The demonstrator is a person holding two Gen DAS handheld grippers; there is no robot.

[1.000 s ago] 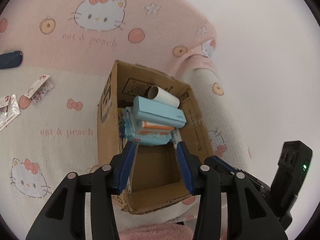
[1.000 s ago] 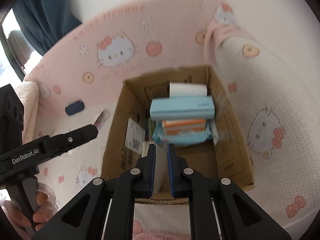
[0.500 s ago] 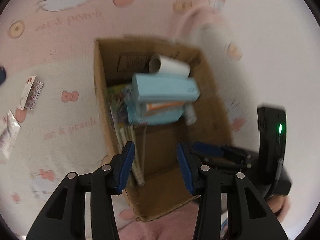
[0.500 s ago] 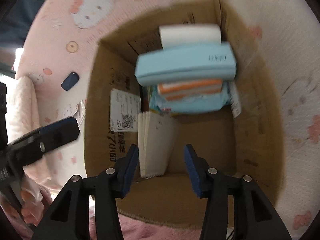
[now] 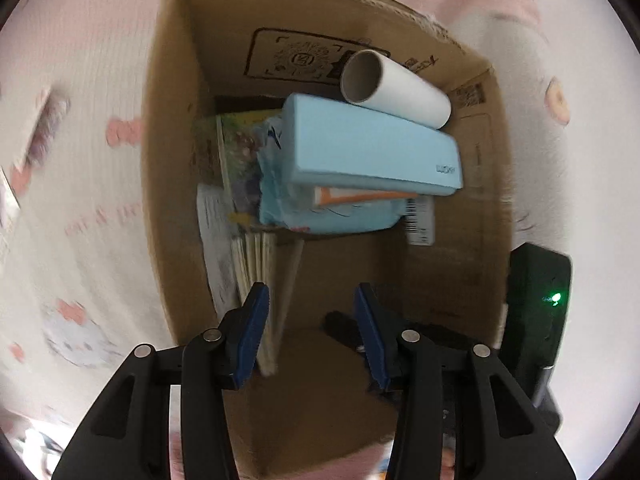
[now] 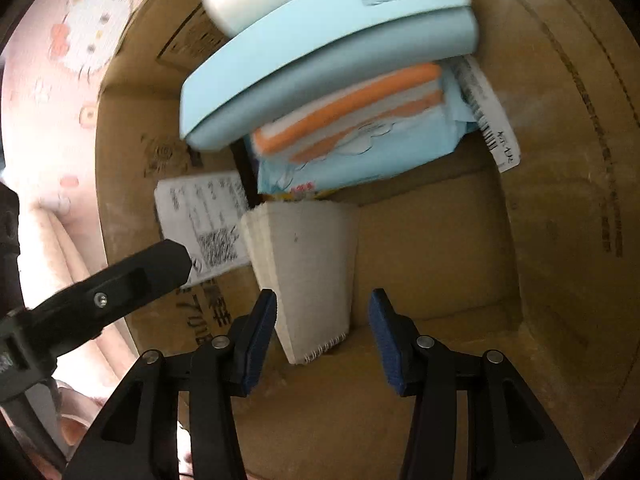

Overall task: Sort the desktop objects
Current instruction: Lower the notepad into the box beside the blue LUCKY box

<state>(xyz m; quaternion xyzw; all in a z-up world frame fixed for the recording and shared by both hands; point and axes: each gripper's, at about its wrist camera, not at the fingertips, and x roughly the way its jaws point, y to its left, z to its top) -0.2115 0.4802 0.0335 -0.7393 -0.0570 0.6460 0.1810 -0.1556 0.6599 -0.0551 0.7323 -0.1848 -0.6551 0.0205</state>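
A cardboard box (image 5: 172,128) (image 6: 560,184) holds a light blue case (image 5: 372,148) (image 6: 320,52), a white tube (image 5: 396,86), an orange-striped pack on a blue packet (image 6: 360,144), booklets, and a spiral notebook (image 6: 308,276) (image 5: 266,276) standing on edge against the left wall. My right gripper (image 6: 322,316) is open and empty inside the box, just above the notebook. My left gripper (image 5: 308,316) is open and empty over the box's near end; one of its fingers (image 6: 120,280) shows in the right wrist view.
The box sits on a pink and white Hello Kitty cloth (image 5: 80,200). A small packet (image 5: 44,128) lies on the cloth left of the box. The right gripper's black body (image 5: 536,304) with a green light is at the box's right edge.
My right gripper opened and let go of the spiral notebook, which now stands in the box. Both grippers moved down closer into the box.
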